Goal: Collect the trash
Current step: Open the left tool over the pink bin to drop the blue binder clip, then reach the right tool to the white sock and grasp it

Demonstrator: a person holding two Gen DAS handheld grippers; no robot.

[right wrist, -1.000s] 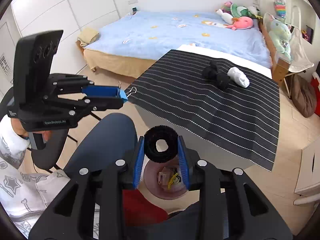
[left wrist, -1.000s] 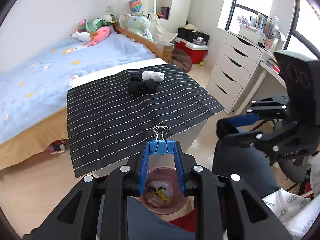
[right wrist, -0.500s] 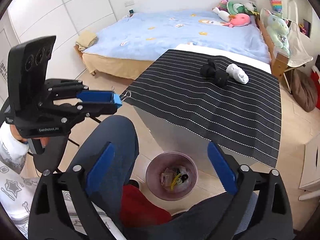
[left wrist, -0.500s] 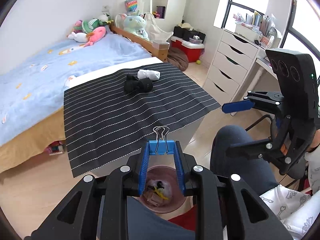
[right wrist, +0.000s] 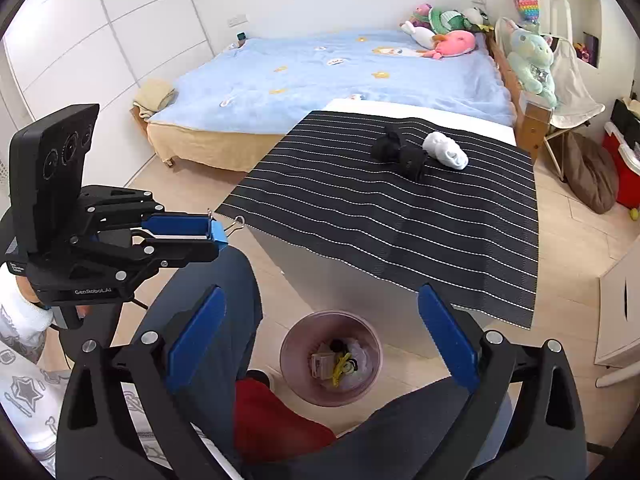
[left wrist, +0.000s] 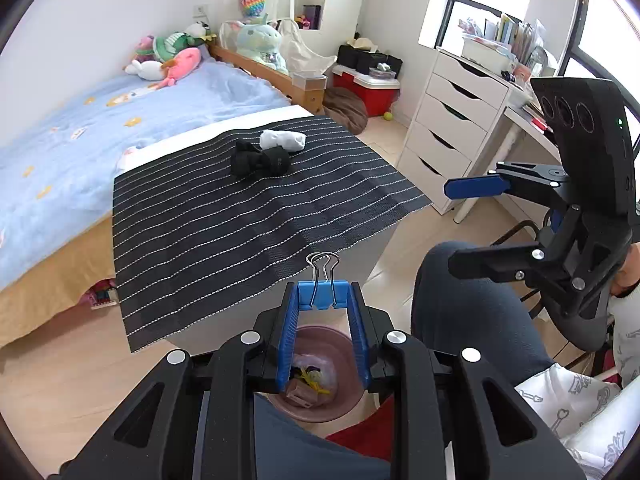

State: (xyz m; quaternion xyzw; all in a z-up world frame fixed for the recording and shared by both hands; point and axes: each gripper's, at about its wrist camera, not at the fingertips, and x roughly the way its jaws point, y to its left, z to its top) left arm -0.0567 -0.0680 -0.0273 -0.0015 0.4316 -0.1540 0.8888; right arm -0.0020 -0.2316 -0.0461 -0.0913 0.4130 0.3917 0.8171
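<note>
- My left tool (left wrist: 323, 300) grips a blue metal binder clip (left wrist: 322, 293) above the round pink plastic trash bin (right wrist: 331, 358).
- My right tool (right wrist: 320, 328) is spread wide, holding nothing, over the bin.
- Beyond the bin, black rolled socks (right wrist: 400, 154) lie on the striped-cloth worktop (right wrist: 360, 216).
</note>
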